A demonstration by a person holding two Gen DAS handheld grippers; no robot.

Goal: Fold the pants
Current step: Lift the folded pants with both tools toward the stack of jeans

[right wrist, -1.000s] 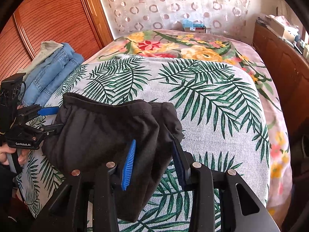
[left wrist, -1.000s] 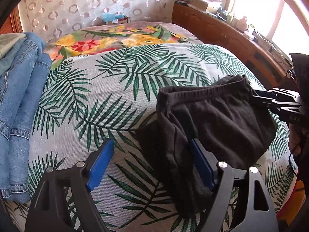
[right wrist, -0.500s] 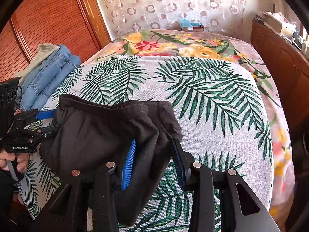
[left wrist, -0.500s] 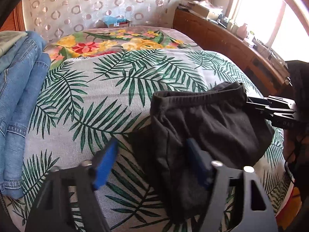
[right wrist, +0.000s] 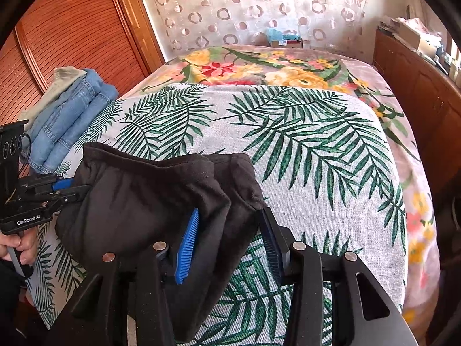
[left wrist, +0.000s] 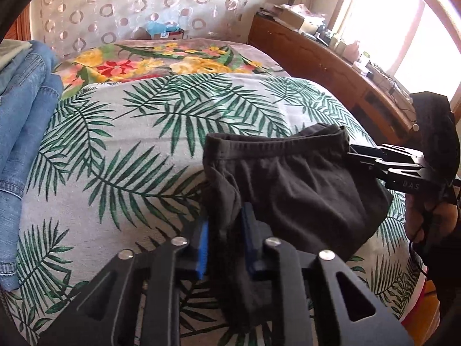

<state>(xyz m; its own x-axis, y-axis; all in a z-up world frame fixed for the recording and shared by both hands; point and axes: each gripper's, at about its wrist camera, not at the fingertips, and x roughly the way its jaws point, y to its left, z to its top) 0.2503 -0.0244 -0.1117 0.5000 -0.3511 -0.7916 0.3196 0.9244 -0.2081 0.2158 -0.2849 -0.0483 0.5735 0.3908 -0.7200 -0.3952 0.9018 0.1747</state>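
Note:
Folded black pants [left wrist: 291,184] lie near the front edge of the palm-leaf bedspread [left wrist: 161,132]. My left gripper [left wrist: 223,239] is shut on their left end, with cloth bunched between the blue pads. In the right wrist view the same pants [right wrist: 144,201] show. My right gripper [right wrist: 230,242] has its jaws apart around their right end, the fingers astride the cloth. The right gripper also shows in the left wrist view [left wrist: 360,158], and the left gripper in the right wrist view [right wrist: 75,187].
A stack of folded blue jeans [right wrist: 66,121] lies at the bed's left edge, also in the left wrist view [left wrist: 20,132]. A floral blanket [right wrist: 259,66] covers the far end. A wooden dresser [left wrist: 331,66] runs along the right side. A wooden wardrobe [right wrist: 72,34] stands left.
My left gripper moved right onto the pants' left end and closed on the cloth. The right gripper stayed open astride the right end.

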